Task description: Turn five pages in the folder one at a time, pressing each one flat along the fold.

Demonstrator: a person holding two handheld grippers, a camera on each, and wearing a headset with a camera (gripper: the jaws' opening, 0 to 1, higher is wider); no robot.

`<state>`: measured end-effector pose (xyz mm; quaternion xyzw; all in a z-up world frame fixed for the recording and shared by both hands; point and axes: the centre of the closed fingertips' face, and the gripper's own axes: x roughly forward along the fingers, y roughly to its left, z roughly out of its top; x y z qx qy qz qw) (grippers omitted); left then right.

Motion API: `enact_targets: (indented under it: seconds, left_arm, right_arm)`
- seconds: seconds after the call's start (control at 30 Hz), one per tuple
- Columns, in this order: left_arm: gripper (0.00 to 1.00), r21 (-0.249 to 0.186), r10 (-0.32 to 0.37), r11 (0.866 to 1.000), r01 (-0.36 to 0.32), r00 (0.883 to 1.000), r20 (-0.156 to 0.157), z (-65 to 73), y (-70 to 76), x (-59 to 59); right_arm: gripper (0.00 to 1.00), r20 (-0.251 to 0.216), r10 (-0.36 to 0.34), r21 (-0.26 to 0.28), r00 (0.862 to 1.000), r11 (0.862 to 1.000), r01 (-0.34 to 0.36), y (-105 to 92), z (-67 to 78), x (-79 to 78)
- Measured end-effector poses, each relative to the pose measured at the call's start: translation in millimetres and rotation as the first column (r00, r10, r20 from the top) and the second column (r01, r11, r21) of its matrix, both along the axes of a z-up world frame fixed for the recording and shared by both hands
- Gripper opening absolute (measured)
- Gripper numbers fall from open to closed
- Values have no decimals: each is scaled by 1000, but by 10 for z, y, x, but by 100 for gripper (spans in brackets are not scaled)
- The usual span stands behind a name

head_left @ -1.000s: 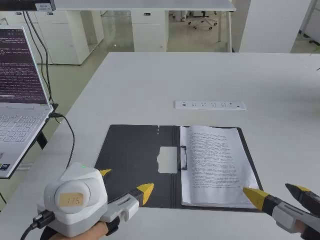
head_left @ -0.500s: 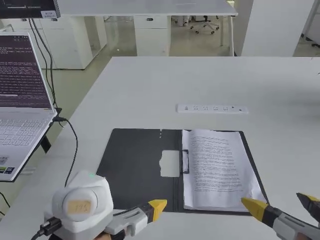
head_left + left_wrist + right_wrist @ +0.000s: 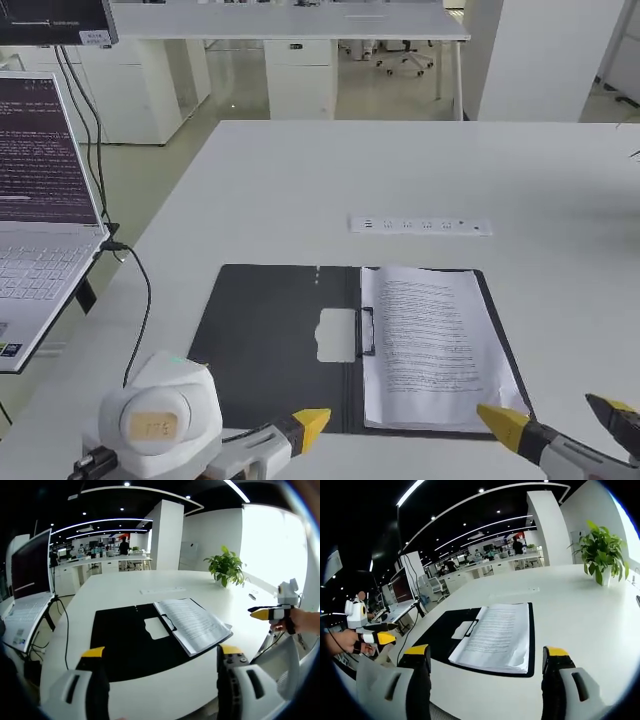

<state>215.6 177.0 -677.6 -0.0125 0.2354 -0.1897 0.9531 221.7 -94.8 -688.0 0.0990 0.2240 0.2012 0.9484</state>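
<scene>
A black folder lies open on the white table, with a stack of printed pages clipped on its right half. The same folder and pages lie ahead in the left gripper view, and the pages lie ahead in the right gripper view. My left gripper is open, off the table's near edge, at the folder's lower left. My right gripper is open too, near the pages' lower right corner, touching nothing. Its yellow fingertips show at the bottom right of the head view.
A white power strip lies beyond the folder. An open laptop with a cable sits on a stand at the left. A potted plant stands at the table's far right. More desks and chairs fill the room behind.
Both grippers have drawn back toward the table's near edge and sit lower in the head view. The folder and pages have not moved.
</scene>
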Motion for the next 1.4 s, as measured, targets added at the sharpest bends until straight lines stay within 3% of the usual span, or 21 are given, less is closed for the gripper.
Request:
enact_targets:
  seconds: [0.53, 1.4]
  left_arm:
    - [89, 0, 0, 1000, 0, 1000, -13, -44, 1, -17]
    - [88, 2, -13, 1000, 13, 1000, -28, -103, -63, 50]
  right_arm:
    - [92, -13, -2, -1, 1000, 1000, 2, -14, -62, -24]
    - [91, -25, -7, 7, 1000, 1000, 7, -44, -88, 8]
